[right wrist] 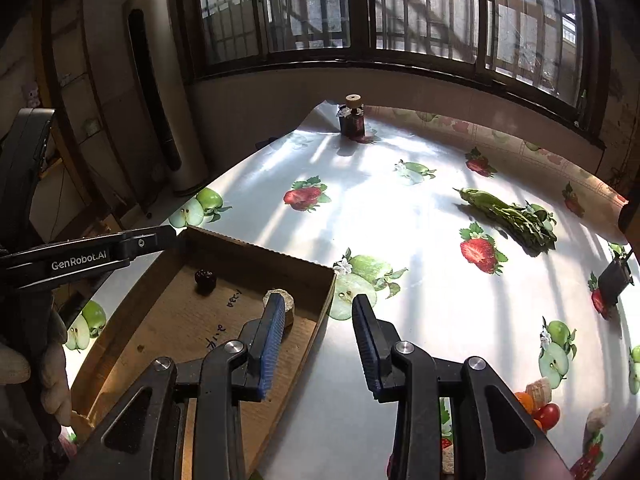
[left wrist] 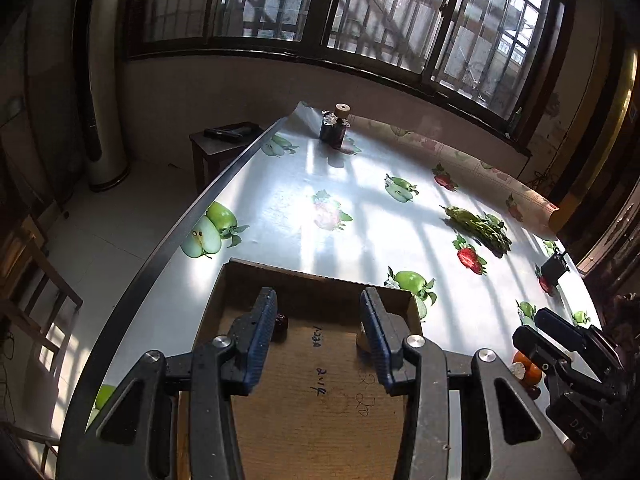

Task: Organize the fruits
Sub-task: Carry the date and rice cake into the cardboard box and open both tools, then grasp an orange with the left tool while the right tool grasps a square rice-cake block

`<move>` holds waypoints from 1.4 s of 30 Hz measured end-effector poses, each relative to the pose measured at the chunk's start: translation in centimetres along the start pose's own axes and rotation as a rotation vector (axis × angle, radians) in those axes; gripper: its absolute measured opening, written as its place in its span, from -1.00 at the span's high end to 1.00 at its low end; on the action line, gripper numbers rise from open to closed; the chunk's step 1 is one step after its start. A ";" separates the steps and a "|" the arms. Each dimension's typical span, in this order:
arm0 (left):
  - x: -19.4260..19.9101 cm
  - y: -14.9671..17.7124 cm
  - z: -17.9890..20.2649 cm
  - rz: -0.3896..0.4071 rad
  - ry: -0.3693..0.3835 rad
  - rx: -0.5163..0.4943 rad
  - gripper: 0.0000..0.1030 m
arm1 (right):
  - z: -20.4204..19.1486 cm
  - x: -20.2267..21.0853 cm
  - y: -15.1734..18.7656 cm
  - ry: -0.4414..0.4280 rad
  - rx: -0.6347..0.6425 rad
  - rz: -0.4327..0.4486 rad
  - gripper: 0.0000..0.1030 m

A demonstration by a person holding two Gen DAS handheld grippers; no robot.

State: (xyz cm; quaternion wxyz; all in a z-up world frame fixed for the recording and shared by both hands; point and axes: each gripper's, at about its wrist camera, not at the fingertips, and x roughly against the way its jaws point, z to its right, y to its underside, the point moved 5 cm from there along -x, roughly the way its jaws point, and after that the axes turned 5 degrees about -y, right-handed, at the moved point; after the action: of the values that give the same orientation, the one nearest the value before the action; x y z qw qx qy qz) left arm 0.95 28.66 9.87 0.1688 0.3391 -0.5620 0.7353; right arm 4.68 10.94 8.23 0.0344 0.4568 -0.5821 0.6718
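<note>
Tabletop [right wrist: 400, 220] covered in a glossy cloth printed with apples and strawberries, strong window light striping across it.

Shallow cardboard tray [right wrist: 312, 320] sits at the near left of the tabletop. Inside it: a dark cherry-like fruit [right wrist: 205, 279] toward the far left part, and a pale tan chunk [right wrist: 289, 307] near the right wall, the two well apart. Handwriting on the tray floor, not legible.

Left gripper [left wrist: 318, 316] hangs over the tray, jaws partly open, nothing between them. In the left wrist view the dark fruit [left wrist: 281, 322] shows just outside its left finger, the tan chunk [left wrist: 363, 340] partly hidden behind its right finger.

Right gripper [right wrist: 318, 320] straddles the tray's right wall: left finger over the tray beside the tan chunk, right finger over bare tabletop. Jaws partly open, holding nothing. Whether the left finger touches the chunk cannot be told.

Remaining fruits [right wrist: 538, 404] lie in a small cluster at the near right of the tabletop: an orange one, a red one, a pale sliced piece, more bits at the frame edge. From the left wrist view the same cluster [left wrist: 528, 368] sits just beside the right gripper's body.

Leafy green bundle [right wrist: 508, 216] lies far right on the tabletop. Dark bottle with a cork-coloured cap [right wrist: 352, 120] stands at the far edge. Small black object [right wrist: 614, 280] at the right edge.

A gloved hand [right wrist: 48, 364] shows at the left of the right wrist view.
</note>
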 end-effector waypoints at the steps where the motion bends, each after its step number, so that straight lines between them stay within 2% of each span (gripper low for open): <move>1: 1.4 0.0 1.3 0.040 0.014 -0.015 0.01 | 1.0 2.0 0.1 0.042 0.001 0.045 0.03; 2: 2.7 0.2 2.4 0.075 0.027 -0.024 -0.21 | 1.9 3.7 0.3 0.084 0.005 0.085 -0.12; 3: 3.8 0.4 3.4 0.106 0.037 -0.032 -0.33 | 3.0 5.8 0.5 0.142 0.012 0.135 -0.22; 4: 5.0 0.7 4.6 0.136 0.051 -0.038 -0.54 | 4.0 7.6 0.8 0.190 0.019 0.181 -0.42; 5: 5.9 1.2 5.7 0.159 0.065 -0.043 -0.68 | 5.0 9.3 1.2 0.228 0.026 0.222 -0.66; 7: 6.9 2.4 8.1 0.181 0.114 -0.056 -0.73 | 7.1 11.7 2.4 0.287 0.043 0.247 -0.91; 9: 6.5 4.2 10.4 0.140 0.177 -0.067 -0.74 | 9.8 12.8 3.9 0.343 0.048 0.182 -0.92; 12: 3.9 7.0 13.7 0.022 0.232 -0.082 -0.73 | 14.1 14.3 6.8 0.384 -0.008 0.104 -0.92; 15: 1.0 9.3 15.9 -0.099 0.256 -0.081 -0.73 | 18.4 16.3 9.7 0.409 -0.097 0.082 -0.92; 19: -1.5 11.0 17.3 -0.194 0.268 -0.080 -0.73 | 23.2 17.8 12.2 0.426 -0.223 0.076 -0.92; 22: -3.0 11.3 17.7 -0.230 0.259 -0.087 -0.73 | 25.6 17.0 13.5 0.390 -0.309 0.043 -0.83; 24: -4.0 11.5 17.7 -0.254 0.250 -0.087 -0.73 | 26.7 15.5 14.2 0.365 -0.353 0.006 -0.61; 26: -4.7 11.6 17.5 -0.273 0.247 -0.085 -0.56 | 27.9 13.8 14.7 0.341 -0.403 -0.027 -0.32; 28: -5.3 11.8 17.4 -0.295 0.256 -0.090 -0.42 | 29.3 12.1 15.1 0.313 -0.464 -0.047 -0.29; 32: -6.2 11.9 17.3 -0.299 0.263 -0.094 -0.41 | 31.1 9.9 15.5 0.279 -0.543 -0.056 -0.29; 37: -7.1 12.9 18.5 -0.315 0.266 -0.155 -0.37 | 31.5 8.4 15.2 0.261 -0.541 -0.063 -0.28; 40: -7.6 14.1 19.5 -0.329 0.253 -0.217 0.24 | 31.2 7.8 14.8 0.261 -0.519 -0.065 -0.28; 42: -7.4 14.3 19.7 -0.313 0.246 -0.234 0.27 | 30.9 7.5 14.5 0.269 -0.499 -0.071 -0.28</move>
State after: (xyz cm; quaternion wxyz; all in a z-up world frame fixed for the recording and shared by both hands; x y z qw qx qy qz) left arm 3.29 6.68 -2.65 0.3864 0.3081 -0.5591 0.6657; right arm 9.65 -22.48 -0.71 0.2464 0.3610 -0.7033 0.5606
